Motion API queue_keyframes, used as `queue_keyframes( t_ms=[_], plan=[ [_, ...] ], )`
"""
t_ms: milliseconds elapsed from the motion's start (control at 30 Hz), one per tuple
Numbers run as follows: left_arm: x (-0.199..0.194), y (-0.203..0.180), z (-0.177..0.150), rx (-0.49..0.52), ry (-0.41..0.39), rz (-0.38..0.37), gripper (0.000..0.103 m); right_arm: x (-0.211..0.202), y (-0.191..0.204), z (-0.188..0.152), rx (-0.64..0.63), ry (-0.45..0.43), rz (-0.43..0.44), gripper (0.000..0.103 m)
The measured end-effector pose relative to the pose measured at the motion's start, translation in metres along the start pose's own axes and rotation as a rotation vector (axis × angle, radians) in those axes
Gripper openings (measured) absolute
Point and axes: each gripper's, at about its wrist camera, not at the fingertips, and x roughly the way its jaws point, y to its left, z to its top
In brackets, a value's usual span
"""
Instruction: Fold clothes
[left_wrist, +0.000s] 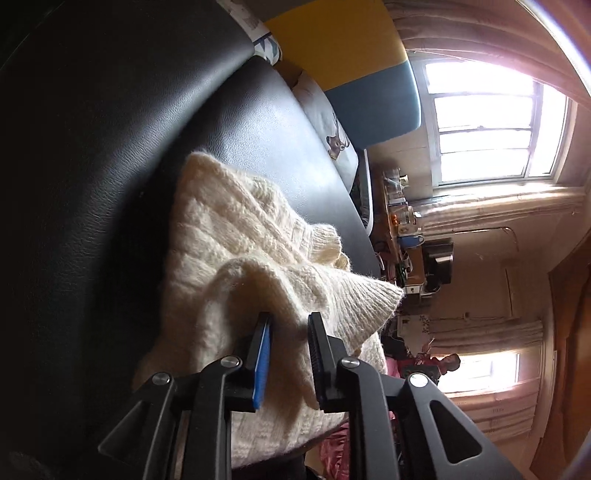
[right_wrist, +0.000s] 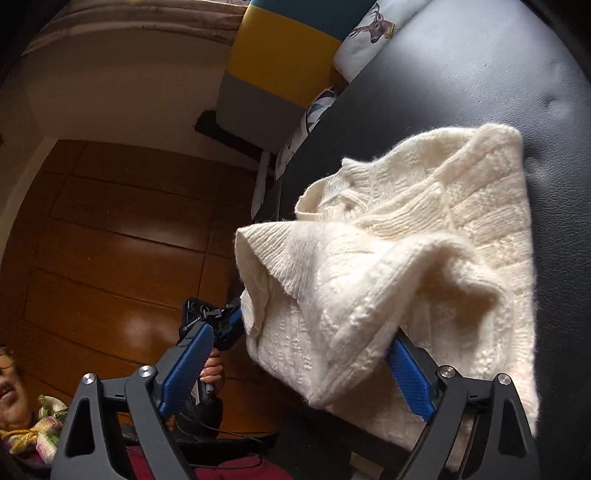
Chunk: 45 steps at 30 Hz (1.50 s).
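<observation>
A cream knitted sweater (left_wrist: 236, 236) lies partly folded on a black leather surface (left_wrist: 110, 129). My left gripper (left_wrist: 290, 325) has its jaws narrowly apart, with a raised fold of the sweater between the blue-padded fingers. In the right wrist view the sweater (right_wrist: 424, 236) has one ribbed cuff lifted. My right gripper (right_wrist: 299, 343) is wide open, its right finger (right_wrist: 406, 365) tucked under the lifted fold, its left finger (right_wrist: 188, 362) off the fabric. The left gripper (right_wrist: 236, 317) shows there at the sweater's near-left edge, held by a hand.
The black surface (right_wrist: 480, 74) extends past the sweater. Deer-print cushions (right_wrist: 373, 29) and a yellow and blue panel (right_wrist: 280, 62) stand at its far end. A wooden floor (right_wrist: 110, 240) lies beside it. A person (right_wrist: 11, 391) sits low left. A cluttered shelf (left_wrist: 402, 229) stands by the windows.
</observation>
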Motion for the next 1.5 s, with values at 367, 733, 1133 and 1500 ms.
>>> queue_keyframes(
  t_ms=[367,733,1133,1500],
  plan=[
    [0.0,-0.016,0.051,-0.086,-0.225,-0.019,0.022,-0.018,0.012,0.048,0.013,-0.256,-0.004,0.094],
    [-0.01,-0.009,-0.025,0.196,-0.179,0.36,0.023,-0.017,0.021,0.009,-0.243,-0.206,-0.474,0.092],
    [-0.019,-0.015,-0.071,0.435,-0.168,0.537,0.005,-0.03,0.018,-0.056,-0.422,-0.093,-0.898,0.079],
    [-0.028,-0.046,-0.066,0.493,-0.236,0.458,0.018,-0.035,0.085,-0.07,-0.603,-0.208,-0.816,0.083]
  ],
)
